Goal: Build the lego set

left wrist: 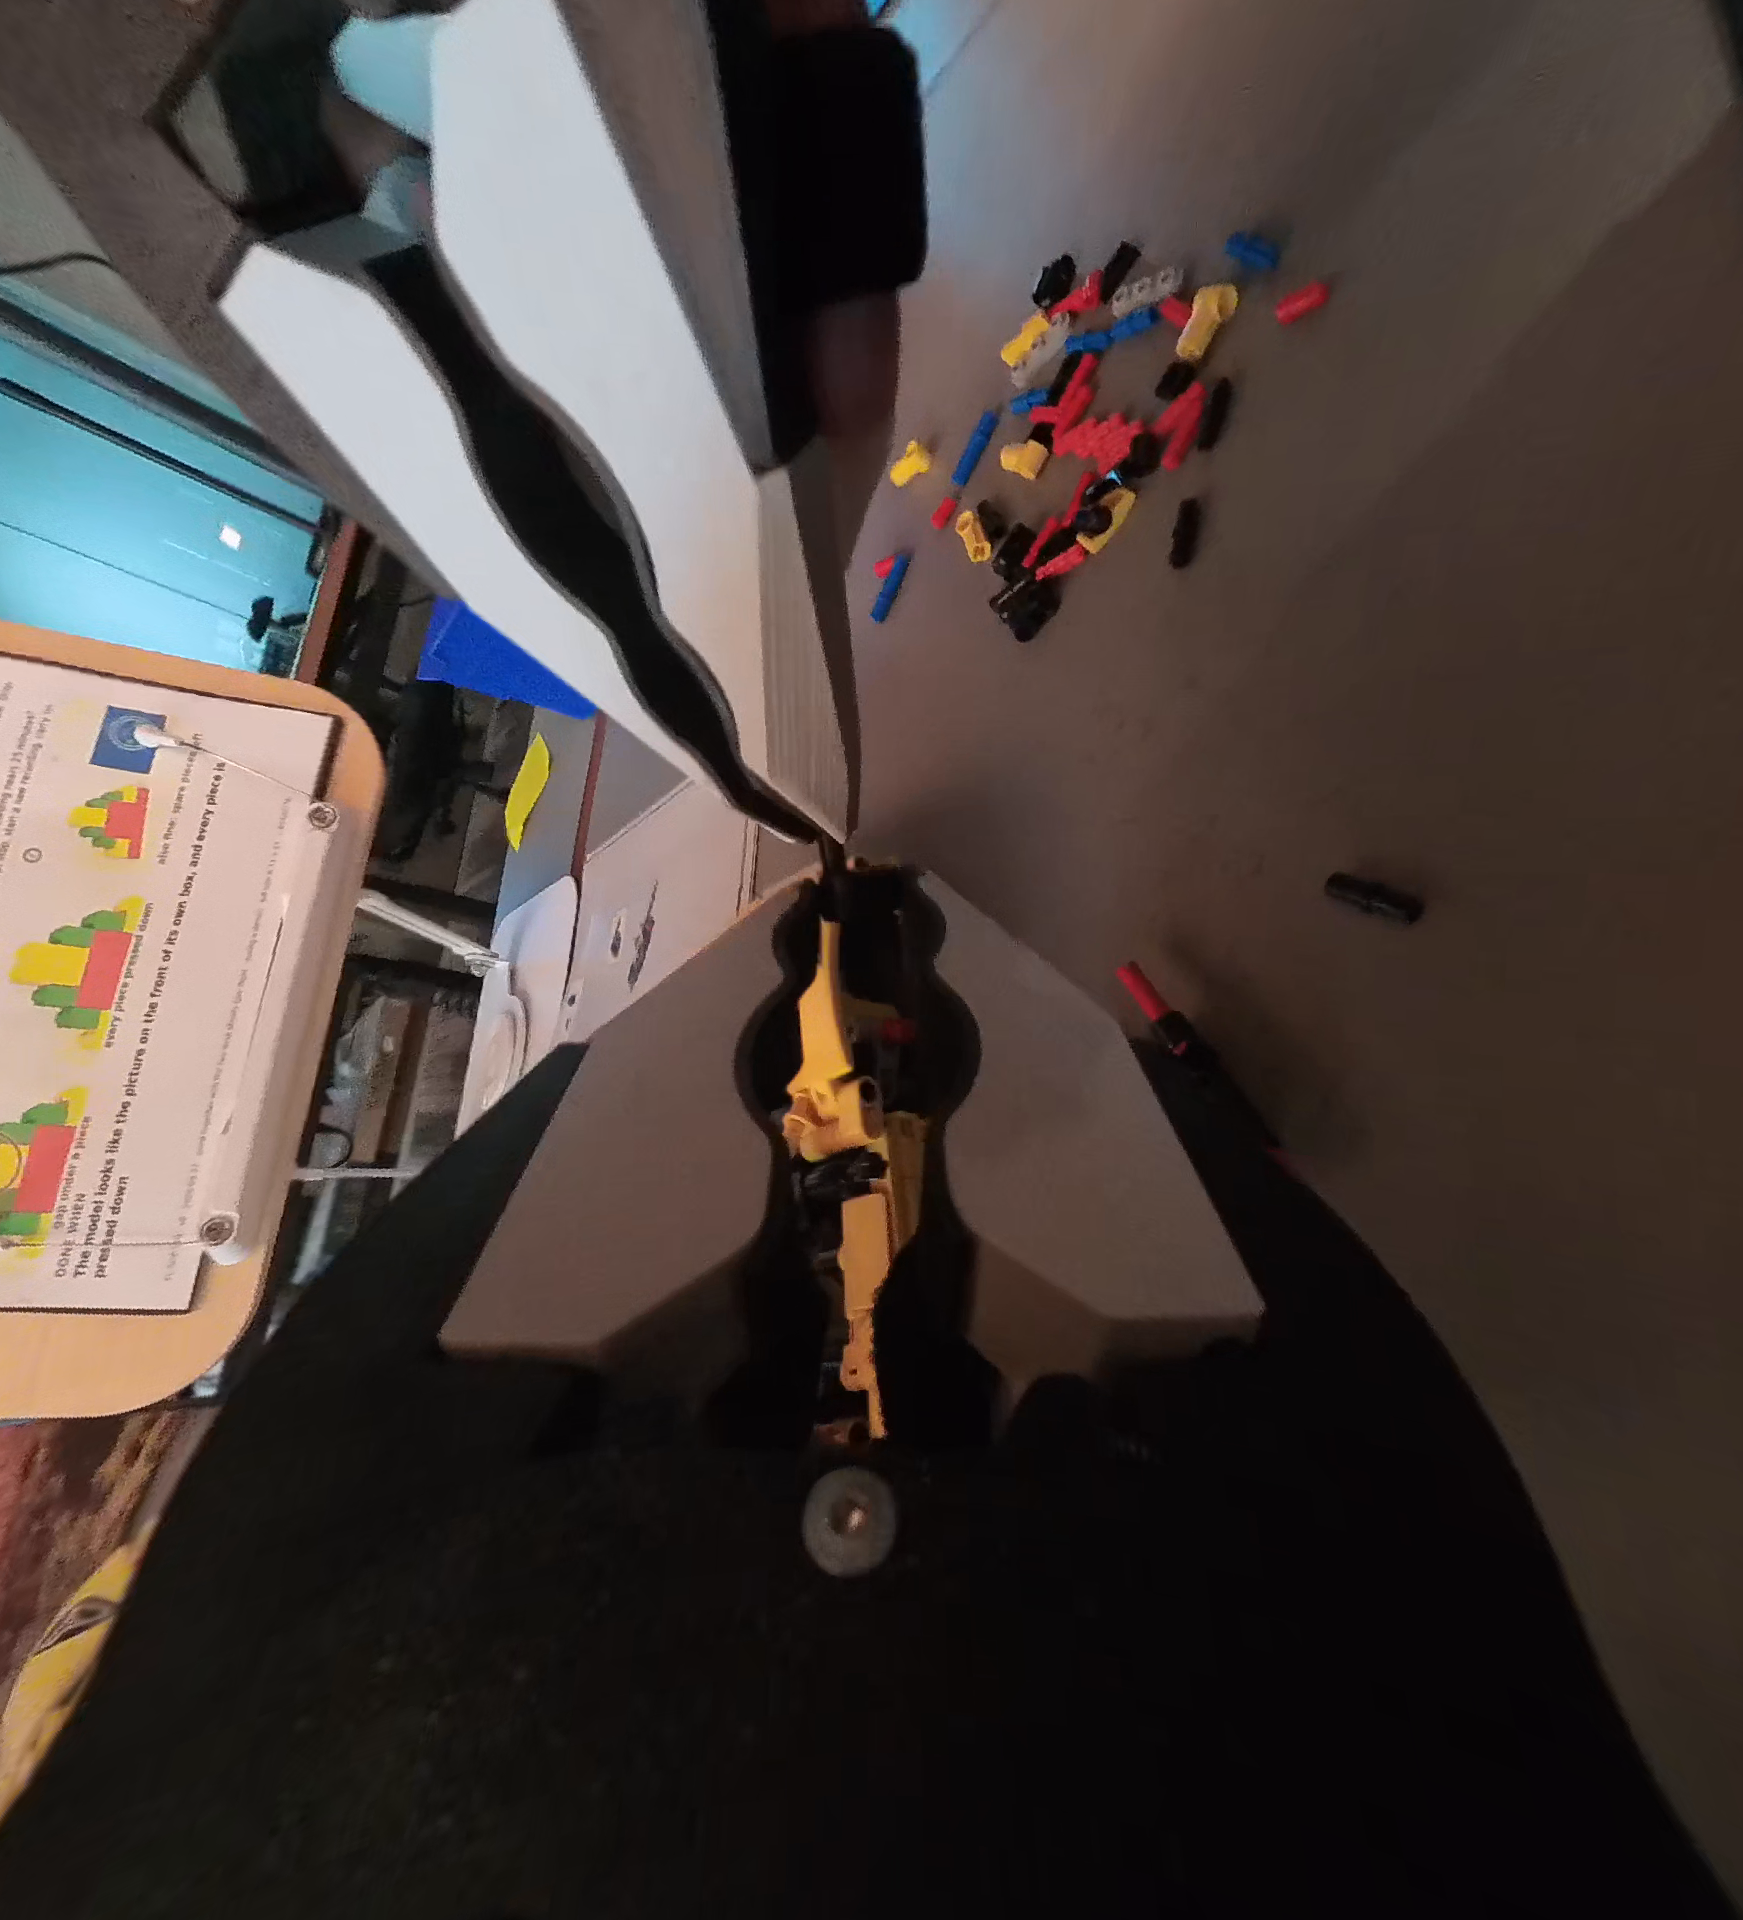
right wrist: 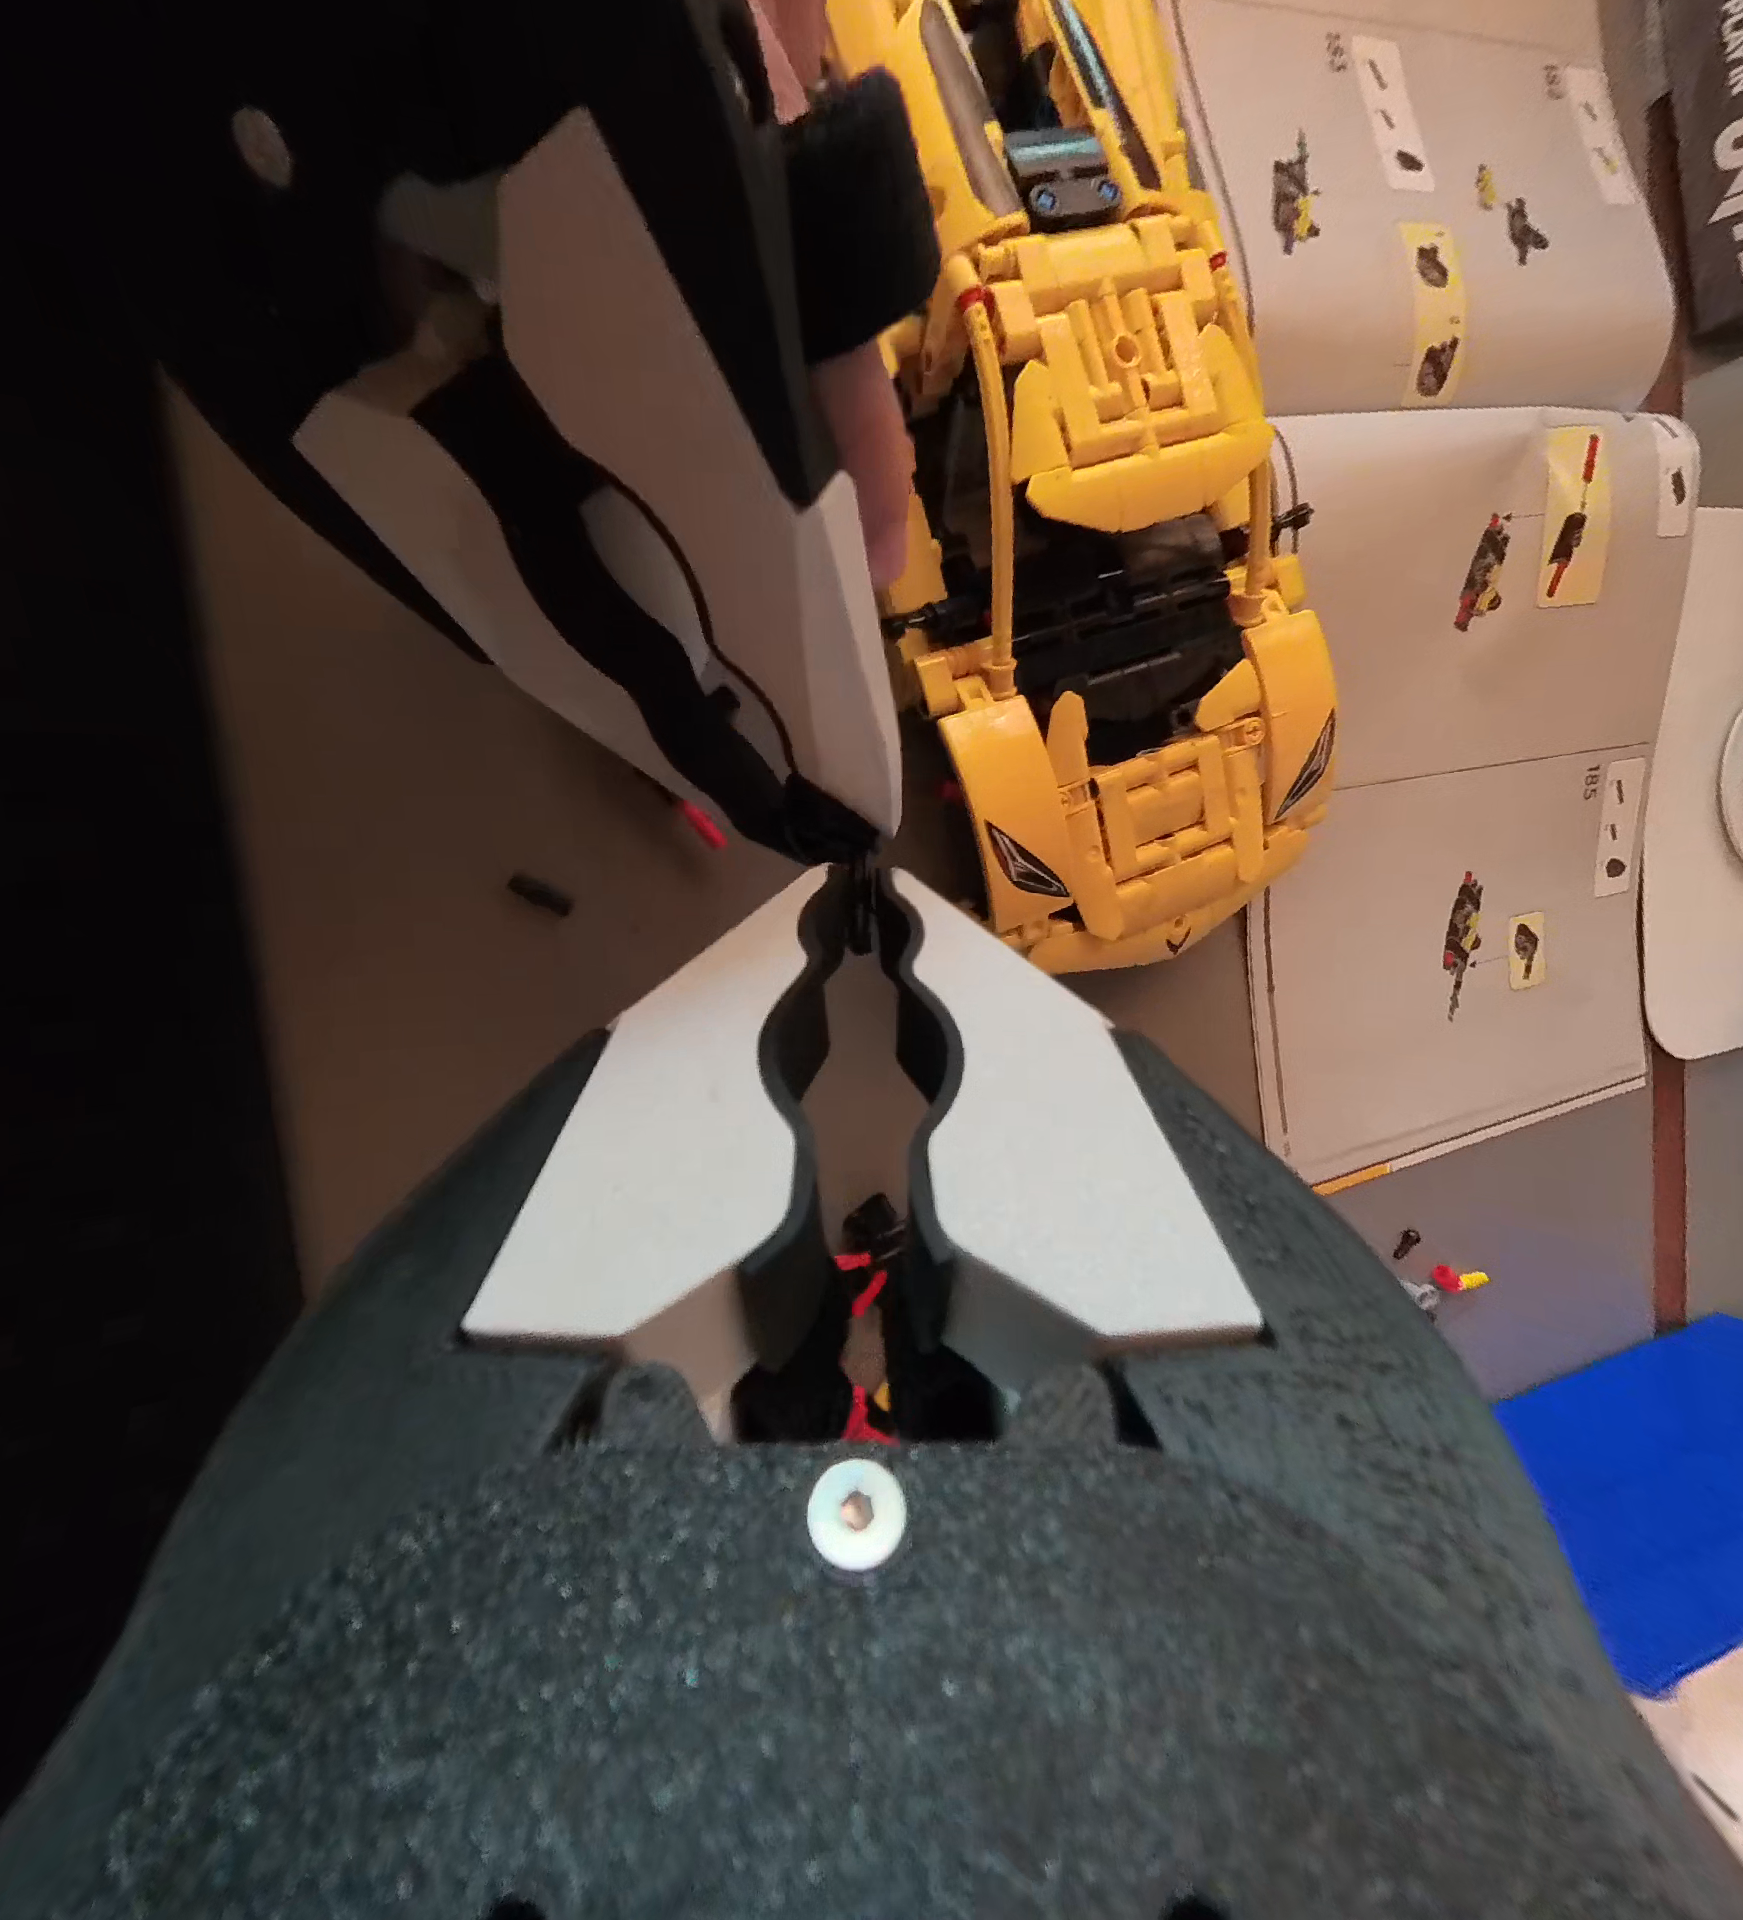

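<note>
As two claws met tip to tip above the bench, a small black part was pinched between them: the left claw was pressed together on it from one side and the right claw from the other. Whether one part or two mating parts were held could not be told.

The lego set, a yellow car, was seen lying just beyond the tips, beside an open instruction booklet.

A slip was judged the main risk. So little of the part was gripped that a push off its axis could have twisted it free and dropped it onto the bench, or sent it into the loose pieces. Too hard a squeeze could have fired it sideways.

Counted: two claws, one car, one booklet, one blue board, one printed instruction card. One stray black pin and one red-and-black axle piece were seen lying apart. One pile of loose pieces, in red, blue, yellow, black and grey, was too tangled for an exact count.
</note>
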Available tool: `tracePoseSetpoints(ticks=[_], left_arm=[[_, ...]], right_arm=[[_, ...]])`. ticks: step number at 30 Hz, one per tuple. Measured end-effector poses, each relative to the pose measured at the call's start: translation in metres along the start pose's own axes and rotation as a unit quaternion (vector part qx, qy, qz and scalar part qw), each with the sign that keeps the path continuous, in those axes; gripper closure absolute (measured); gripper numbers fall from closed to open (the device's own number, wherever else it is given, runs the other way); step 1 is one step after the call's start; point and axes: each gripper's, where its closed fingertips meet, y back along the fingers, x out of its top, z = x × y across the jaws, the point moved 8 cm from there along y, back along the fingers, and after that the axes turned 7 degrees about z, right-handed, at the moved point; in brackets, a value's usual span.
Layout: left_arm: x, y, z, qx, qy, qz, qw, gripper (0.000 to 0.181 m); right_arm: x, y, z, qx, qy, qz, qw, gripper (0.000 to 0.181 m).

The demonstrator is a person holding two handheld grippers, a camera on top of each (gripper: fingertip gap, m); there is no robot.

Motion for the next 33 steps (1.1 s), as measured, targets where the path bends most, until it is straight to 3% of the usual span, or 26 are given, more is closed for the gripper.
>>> tracePoseSetpoints(ticks=[4,7,8,10,12,13,18,20,29,33], left_arm=[[0.000,0.008,-0.012,0.015,0.053,0.037,0.998,0.166],[0.002,0.019,-0.027,0.040,0.102,0.095,0.989,0.166],[0.003,0.024,-0.032,0.049,0.114,0.125,0.984,0.166],[0.007,0.033,-0.040,0.062,0.134,0.183,0.972,0.166],[0.010,0.039,-0.042,0.061,0.143,0.227,0.961,0.166],[0.012,0.041,-0.043,0.060,0.145,0.241,0.958,0.166],[0.013,0.040,-0.037,0.047,0.126,0.251,0.959,0.166],[0.013,0.039,-0.034,0.042,0.114,0.245,0.962,0.166],[0.019,0.041,-0.031,0.049,0.097,0.226,0.968,0.167],[0.019,0.040,-0.030,0.043,0.111,0.214,0.970,0.167]], right_arm=[[-0.007,0.015,0.010,-0.016,-0.061,0.069,0.996,0.160],[-0.018,0.030,0.019,0.031,-0.186,0.229,0.955,0.153],[-0.022,0.033,0.021,0.074,-0.249,0.299,0.918,0.148],[-0.025,0.034,0.023,0.209,-0.386,0.415,0.797,0.134],[-0.024,0.026,0.023,0.327,-0.452,0.475,0.680,0.135],[-0.023,0.021,0.020,0.368,-0.467,0.483,0.643,0.137],[-0.017,-0.001,0.010,0.428,-0.476,0.476,0.604,0.142],[-0.020,-0.006,0.010,0.432,-0.483,0.466,0.603,0.151],[-0.026,-0.014,0.005,0.471,-0.484,0.490,0.551,0.153],[-0.029,-0.020,0.005,0.478,-0.496,0.484,0.540,0.158]])
